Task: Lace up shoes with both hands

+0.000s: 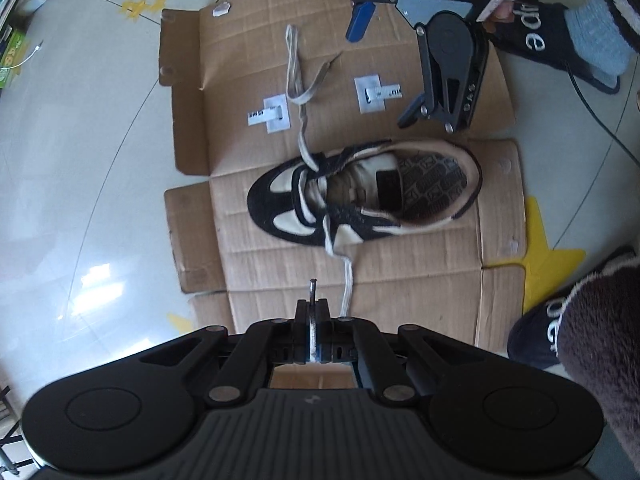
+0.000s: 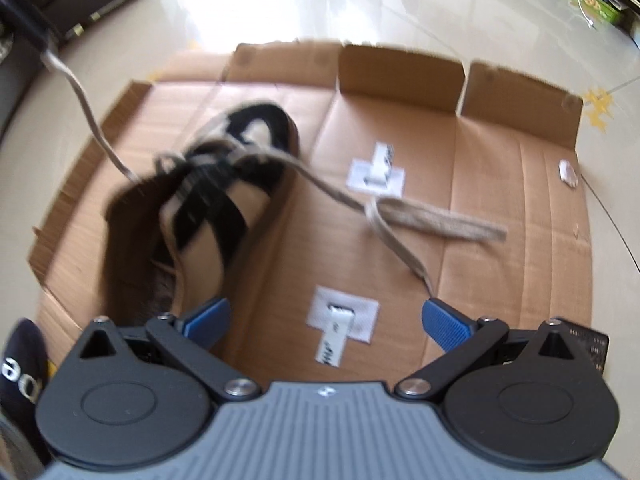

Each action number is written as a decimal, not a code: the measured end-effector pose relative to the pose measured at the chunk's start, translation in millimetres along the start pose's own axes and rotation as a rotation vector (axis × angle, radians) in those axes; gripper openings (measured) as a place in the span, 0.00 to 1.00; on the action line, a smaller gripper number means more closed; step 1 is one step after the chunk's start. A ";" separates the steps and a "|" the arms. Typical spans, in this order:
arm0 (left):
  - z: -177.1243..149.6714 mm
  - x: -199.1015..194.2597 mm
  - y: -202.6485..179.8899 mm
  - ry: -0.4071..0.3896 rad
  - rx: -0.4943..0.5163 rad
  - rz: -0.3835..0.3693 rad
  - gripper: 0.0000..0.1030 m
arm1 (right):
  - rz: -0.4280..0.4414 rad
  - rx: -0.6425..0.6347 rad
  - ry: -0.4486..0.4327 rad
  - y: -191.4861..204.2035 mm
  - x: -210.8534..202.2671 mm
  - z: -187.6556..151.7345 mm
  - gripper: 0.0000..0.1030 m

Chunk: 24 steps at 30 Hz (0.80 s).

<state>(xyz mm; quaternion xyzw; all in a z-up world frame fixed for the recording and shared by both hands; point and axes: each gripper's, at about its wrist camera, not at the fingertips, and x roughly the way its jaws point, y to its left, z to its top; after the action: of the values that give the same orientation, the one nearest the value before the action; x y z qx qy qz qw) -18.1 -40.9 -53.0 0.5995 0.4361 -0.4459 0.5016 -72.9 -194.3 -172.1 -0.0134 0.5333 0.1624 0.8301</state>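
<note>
Shoe [image 1: 360, 196] lace end [image 1: 311, 292] sits pinched in our left tool [image 1: 311, 312]; our right tool [image 2: 326, 320] gapes wide and empty, so tugging may unthread eyelets.

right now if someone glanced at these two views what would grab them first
A black and cream shoe lies mid-cardboard sheet, half laced. The left gripper is shut on one lace end; the other lace end trails loose across the cardboard. The right gripper hangs open above it, blue pads spread wide.

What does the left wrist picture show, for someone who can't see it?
A black-and-cream sneaker lies on flattened brown cardboard. The left hand-held gripper is shut on one beige lace end; the right hand-held gripper hovers open beyond.
</note>
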 end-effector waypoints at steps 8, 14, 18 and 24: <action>9.8 36.3 0.0 -0.109 -0.120 -0.079 0.01 | 0.122 0.018 -0.065 2.5 -18.3 15.0 0.87; 13.3 55.0 5.8 -0.196 -0.247 -0.122 0.01 | 0.160 -0.041 -0.086 20.0 -9.4 32.8 0.78; 10.6 67.3 11.1 -0.244 -0.342 -0.145 0.01 | 0.152 -0.105 -0.109 42.9 7.6 48.9 0.71; 5.2 80.5 11.5 -0.288 -0.429 -0.175 0.01 | 0.101 -0.199 -0.107 63.3 20.9 55.4 0.53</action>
<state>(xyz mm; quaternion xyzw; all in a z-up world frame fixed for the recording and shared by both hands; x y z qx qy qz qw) 10.5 -41.4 -129.3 0.3700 0.4947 -0.4657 0.6336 -34.1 -118.2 -157.2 -0.0600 0.4695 0.2566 0.8427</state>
